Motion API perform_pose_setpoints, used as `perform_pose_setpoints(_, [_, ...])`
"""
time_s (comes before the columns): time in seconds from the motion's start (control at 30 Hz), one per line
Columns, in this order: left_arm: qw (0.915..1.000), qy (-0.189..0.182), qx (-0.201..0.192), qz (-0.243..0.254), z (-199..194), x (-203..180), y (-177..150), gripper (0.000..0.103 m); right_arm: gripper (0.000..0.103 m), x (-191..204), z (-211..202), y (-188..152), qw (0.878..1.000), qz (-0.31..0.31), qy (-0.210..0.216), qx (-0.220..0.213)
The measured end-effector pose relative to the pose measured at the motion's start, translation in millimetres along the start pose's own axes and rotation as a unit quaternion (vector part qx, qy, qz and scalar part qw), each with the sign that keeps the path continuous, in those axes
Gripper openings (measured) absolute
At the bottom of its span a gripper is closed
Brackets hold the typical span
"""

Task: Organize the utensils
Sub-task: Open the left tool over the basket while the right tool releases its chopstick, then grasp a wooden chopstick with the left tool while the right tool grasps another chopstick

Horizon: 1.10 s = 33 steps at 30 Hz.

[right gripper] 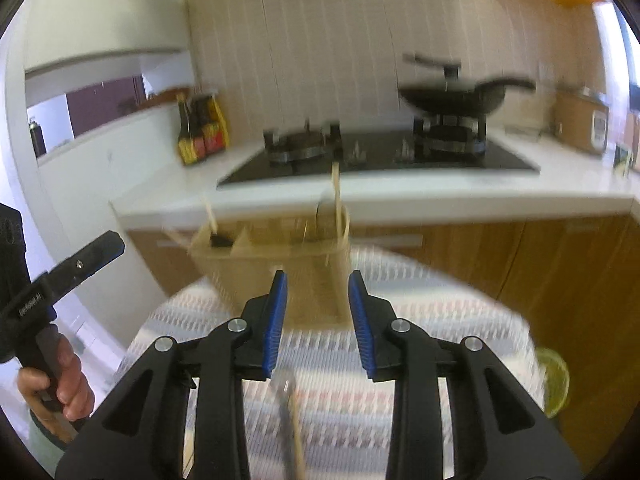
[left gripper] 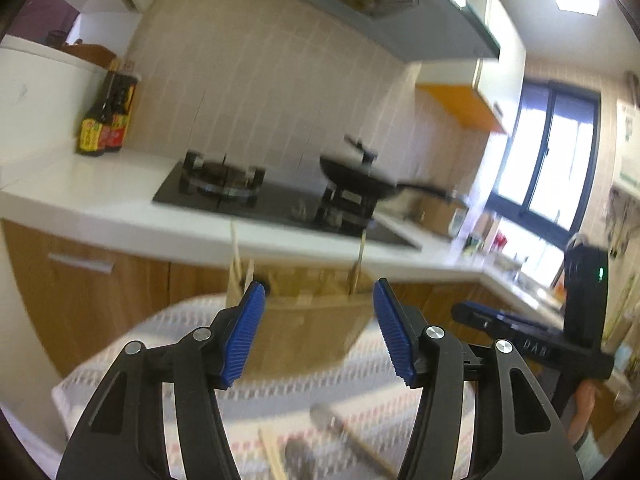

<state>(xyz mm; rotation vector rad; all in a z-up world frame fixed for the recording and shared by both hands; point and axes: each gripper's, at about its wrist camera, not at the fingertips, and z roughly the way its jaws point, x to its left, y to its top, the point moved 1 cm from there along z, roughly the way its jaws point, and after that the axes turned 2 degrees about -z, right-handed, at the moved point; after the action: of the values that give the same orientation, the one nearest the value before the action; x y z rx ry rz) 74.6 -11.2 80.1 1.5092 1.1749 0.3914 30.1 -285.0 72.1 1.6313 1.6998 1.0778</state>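
A tan utensil holder [left gripper: 312, 332] with several compartments stands at the far edge of a patterned cloth [left gripper: 132, 356]. Wooden chopsticks [left gripper: 236, 256] stick up from it. My left gripper [left gripper: 319, 292] hovers in front of the holder, open, with nothing between its blue pads. In the right wrist view the same holder [right gripper: 256, 264] is straight ahead with chopsticks [right gripper: 336, 196] standing in it. My right gripper [right gripper: 317, 280] is open by a narrower gap and holds nothing. A metal spoon [right gripper: 284, 392] and a loose chopstick [right gripper: 298, 452] lie on the cloth below it.
Behind the holder runs a white counter [left gripper: 100, 200] with a black gas hob [left gripper: 256, 196], a black wok [left gripper: 360, 180] and sauce bottles [left gripper: 104, 120]. Wooden cabinets [left gripper: 80, 288] sit below. A person's hand [right gripper: 72, 376] grips the left tool's handle. A yellow-green object [right gripper: 554, 380] lies at the cloth's right edge.
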Motion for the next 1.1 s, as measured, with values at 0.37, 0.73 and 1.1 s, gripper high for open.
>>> perform_pose_setpoints(0.37, [0.9799,0.041,0.195,-0.014,28,31,-85,0.041,0.029,13,50,-87,0.981,0.013,0.053,0.185])
perform_pose_setpoints(0.73, [0.9505,0.082,0.296,0.047,64,32,-131,0.035,0.011,14,79,-110,0.971,-0.003,0.029,0.238])
perform_pose_setpoints(1.1, [0.9423,0.106,0.308,0.078,78,25,-136,0.029,0.011,22,113,-111,0.962,-0.038,0.017,0.268])
